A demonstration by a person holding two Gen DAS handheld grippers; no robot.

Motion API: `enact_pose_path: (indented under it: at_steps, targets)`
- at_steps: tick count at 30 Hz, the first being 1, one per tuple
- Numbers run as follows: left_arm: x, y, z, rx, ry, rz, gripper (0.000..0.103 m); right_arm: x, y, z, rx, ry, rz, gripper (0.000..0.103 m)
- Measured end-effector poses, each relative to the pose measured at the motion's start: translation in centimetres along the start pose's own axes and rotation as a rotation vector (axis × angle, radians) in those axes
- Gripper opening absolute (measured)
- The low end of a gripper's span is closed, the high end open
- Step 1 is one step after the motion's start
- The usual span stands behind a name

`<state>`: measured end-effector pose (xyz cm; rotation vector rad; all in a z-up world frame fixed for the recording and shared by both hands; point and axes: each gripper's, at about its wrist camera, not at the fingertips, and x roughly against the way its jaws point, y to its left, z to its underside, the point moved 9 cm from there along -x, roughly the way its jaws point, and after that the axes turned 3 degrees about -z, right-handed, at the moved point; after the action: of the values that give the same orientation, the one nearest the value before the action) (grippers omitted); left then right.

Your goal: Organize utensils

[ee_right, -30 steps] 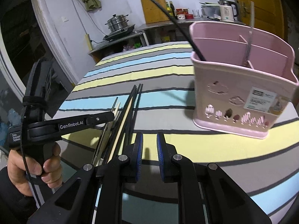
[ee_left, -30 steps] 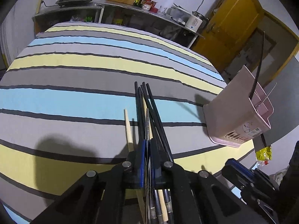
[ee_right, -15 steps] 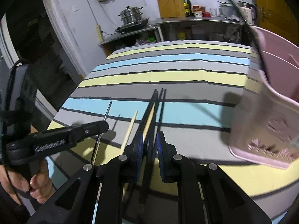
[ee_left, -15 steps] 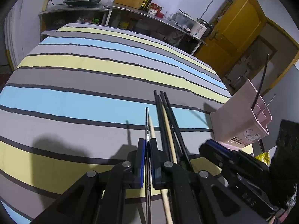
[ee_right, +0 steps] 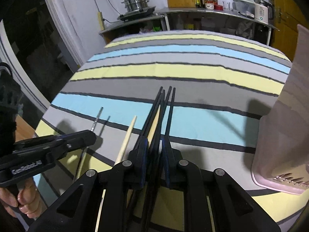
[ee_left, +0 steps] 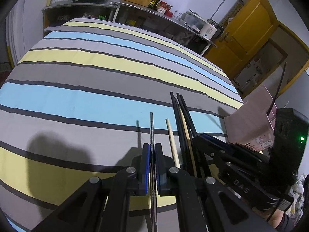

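Striped cloth (ee_left: 100, 73) in grey, blue and yellow bands covers the counter; behind it stand a steel shelf unit with a steamer pot (ee_right: 136, 2), bottles and a white kettle (ee_right: 262, 12), beside a yellow door (ee_left: 253, 38).

Landmark: the pink utensil caddy (ee_left: 249, 123), standing at the cloth's edge with one black chopstick upright in it.

Left gripper (ee_left: 152, 154): fingers closed on a thin metal chopstick (ee_left: 151, 127), which runs forward between the pads with its tip raised off the cloth, well apart from the caddy.

Right gripper (ee_right: 153, 152): fingers part-way closed around a bundle of black chopsticks (ee_right: 164, 104) with one pale stick among them. The bundle fills the gap between the pads; firm pad contact cannot be confirmed. The bundle lies between the metal chopstick and the caddy.

One pale wooden chopstick (ee_left: 172, 137) lies on the cloth between the metal chopstick and the bundle.

A hand (ee_right: 21, 203) grips the left gripper's handle.
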<state>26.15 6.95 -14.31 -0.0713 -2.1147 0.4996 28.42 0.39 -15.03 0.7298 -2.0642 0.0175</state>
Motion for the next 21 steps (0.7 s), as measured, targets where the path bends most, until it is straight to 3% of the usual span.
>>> enact_pose_path:
  at_steps: [7, 10, 21]
  targets:
    - [-0.3, -0.1, 0.1, 0.004, 0.006, 0.005, 0.005, -0.3, 0.3, -0.3, 0.032, 0.012, 0.027, 0.016]
    - [-0.4, -0.1, 0.2, 0.004, 0.008, 0.007, 0.005, -0.5, 0.6, -0.4, 0.062, 0.025, 0.045, 0.006]
    - [-0.1, -0.2, 0.1, 0.001, 0.005, 0.016, 0.005, -0.2, 1.2, -0.4, 0.067, 0.035, 0.033, 0.005]
